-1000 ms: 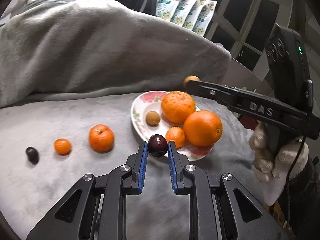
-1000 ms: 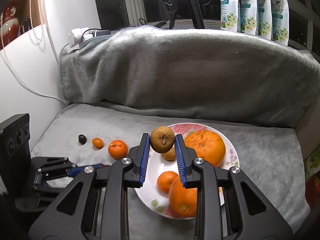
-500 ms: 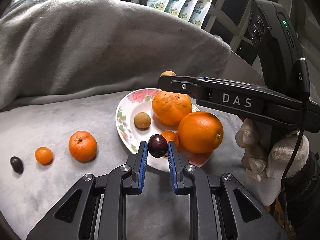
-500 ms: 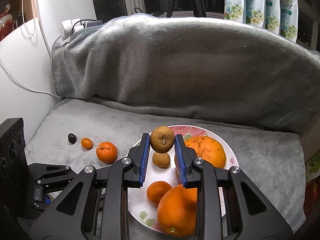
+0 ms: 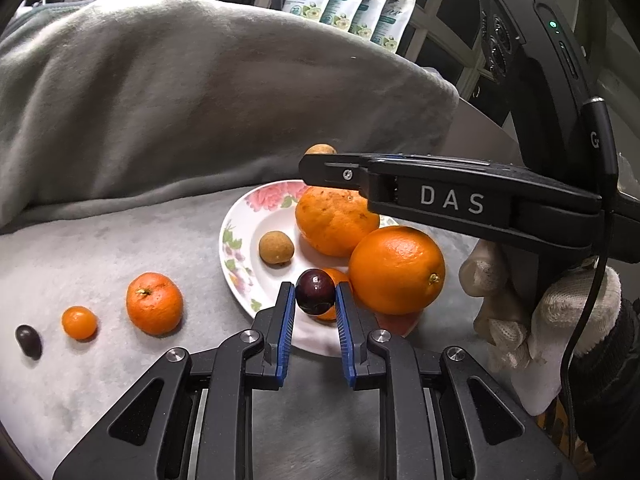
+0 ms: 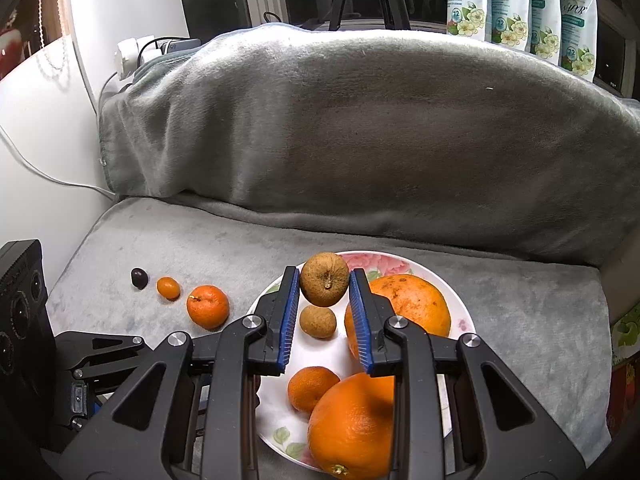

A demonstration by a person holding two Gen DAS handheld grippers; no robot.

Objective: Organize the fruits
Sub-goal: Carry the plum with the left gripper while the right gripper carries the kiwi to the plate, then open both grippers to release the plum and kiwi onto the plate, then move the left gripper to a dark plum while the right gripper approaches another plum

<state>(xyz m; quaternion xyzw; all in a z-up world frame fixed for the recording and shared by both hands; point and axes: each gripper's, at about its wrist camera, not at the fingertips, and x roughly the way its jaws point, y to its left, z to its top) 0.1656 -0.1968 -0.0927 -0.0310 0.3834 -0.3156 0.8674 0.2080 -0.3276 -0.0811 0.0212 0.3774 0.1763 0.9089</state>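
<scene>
My left gripper (image 5: 315, 300) is shut on a dark purple round fruit (image 5: 315, 291), held over the near rim of the floral plate (image 5: 236, 236). My right gripper (image 6: 325, 286) is shut on a brown wrinkled fruit (image 6: 324, 284) above the same plate (image 6: 466, 326). On the plate lie two large oranges (image 5: 396, 270) (image 5: 334, 220), a small mandarin (image 6: 312, 388) and a small brown fruit (image 5: 276, 247). On the grey cloth left of the plate sit, in a row, a mandarin (image 5: 154, 303), a tiny orange fruit (image 5: 79, 322) and a dark oval fruit (image 5: 28, 342).
A grey blanket (image 6: 360, 128) covers the surface and rises as a hump behind the plate. Several packets (image 6: 520, 8) stand at a window at the back. A white wall with a cable (image 6: 36, 168) bounds the left. A gloved hand (image 5: 560, 320) holds the right gripper.
Both grippers have shifted a little over the plate with their fruits still held. In the left wrist view the right gripper has come further across. The row on the cloth has not moved.
</scene>
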